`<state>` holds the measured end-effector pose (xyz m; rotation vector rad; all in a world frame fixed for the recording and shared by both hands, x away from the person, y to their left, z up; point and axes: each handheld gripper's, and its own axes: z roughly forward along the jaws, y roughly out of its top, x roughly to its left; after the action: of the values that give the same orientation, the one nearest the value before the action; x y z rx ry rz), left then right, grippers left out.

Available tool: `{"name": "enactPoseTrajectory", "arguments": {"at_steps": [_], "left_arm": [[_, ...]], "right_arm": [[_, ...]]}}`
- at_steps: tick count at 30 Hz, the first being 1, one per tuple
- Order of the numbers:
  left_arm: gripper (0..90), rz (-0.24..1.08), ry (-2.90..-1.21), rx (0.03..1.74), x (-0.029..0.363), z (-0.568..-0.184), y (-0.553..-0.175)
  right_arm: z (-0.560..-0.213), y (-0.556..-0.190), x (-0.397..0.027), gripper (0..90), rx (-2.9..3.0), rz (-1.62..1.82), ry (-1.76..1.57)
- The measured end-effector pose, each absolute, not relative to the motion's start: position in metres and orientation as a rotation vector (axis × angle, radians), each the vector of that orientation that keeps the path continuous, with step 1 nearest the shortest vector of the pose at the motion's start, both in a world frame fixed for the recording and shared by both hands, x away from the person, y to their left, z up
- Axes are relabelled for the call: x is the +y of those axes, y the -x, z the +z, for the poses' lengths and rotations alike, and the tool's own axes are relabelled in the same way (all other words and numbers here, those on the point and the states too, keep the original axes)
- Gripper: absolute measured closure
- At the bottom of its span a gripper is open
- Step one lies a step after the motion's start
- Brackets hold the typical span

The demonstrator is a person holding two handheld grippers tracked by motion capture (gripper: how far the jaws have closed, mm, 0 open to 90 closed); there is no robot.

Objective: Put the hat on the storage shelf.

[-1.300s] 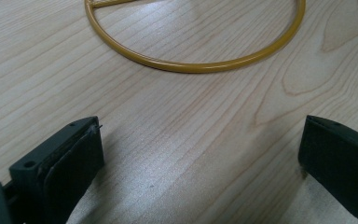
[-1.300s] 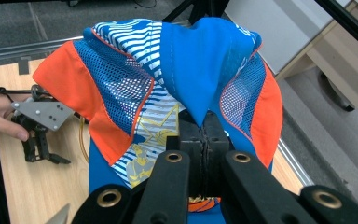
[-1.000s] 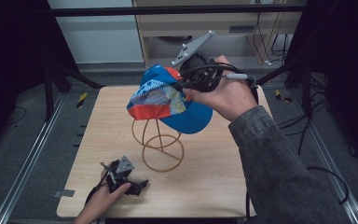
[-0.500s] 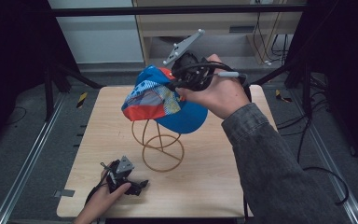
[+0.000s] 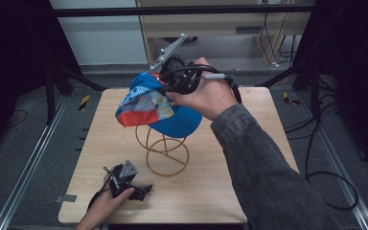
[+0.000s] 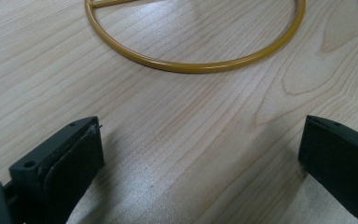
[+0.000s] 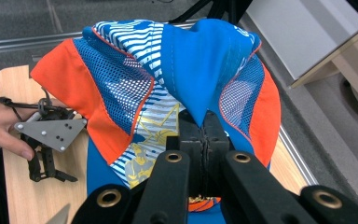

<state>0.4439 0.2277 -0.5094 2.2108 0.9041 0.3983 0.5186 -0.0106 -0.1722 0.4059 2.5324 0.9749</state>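
A blue, orange and white-striped cap (image 5: 148,103) hangs in the air over a gold wire stand (image 5: 165,153) at the table's middle. My right gripper (image 5: 165,88) is shut on the cap's blue crown fabric (image 7: 200,70), which bunches into a fold between the closed jaws. In the right gripper view the cap (image 7: 135,84) droops away from the jaws, mesh panels to both sides. My left gripper (image 5: 141,191) rests on the table near the front edge, open. In the left gripper view its black fingers (image 6: 70,158) stand wide apart over bare wood, with the stand's base ring (image 6: 196,65) ahead.
The wooden table (image 5: 249,158) has bare room right of the stand. Dark frame posts flank it, rails run along the floor to both sides, and a cabinet (image 5: 220,24) stands behind. Cables lie on the floor at right.
My right gripper has carried the cap a little leftward and slightly lower over the stand. The left gripper has stayed where it was.
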Motion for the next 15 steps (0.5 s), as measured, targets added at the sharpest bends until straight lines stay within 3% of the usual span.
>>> {"name": "enactPoseTrajectory", "arguments": {"at_steps": [15], "left_arm": [[0.0,0.399,-2.212,0.902,0.228,-0.509,-0.444]], "right_arm": [[-0.188,-0.53,0.014,90.0,2.578,0.942,-0.392]]}}
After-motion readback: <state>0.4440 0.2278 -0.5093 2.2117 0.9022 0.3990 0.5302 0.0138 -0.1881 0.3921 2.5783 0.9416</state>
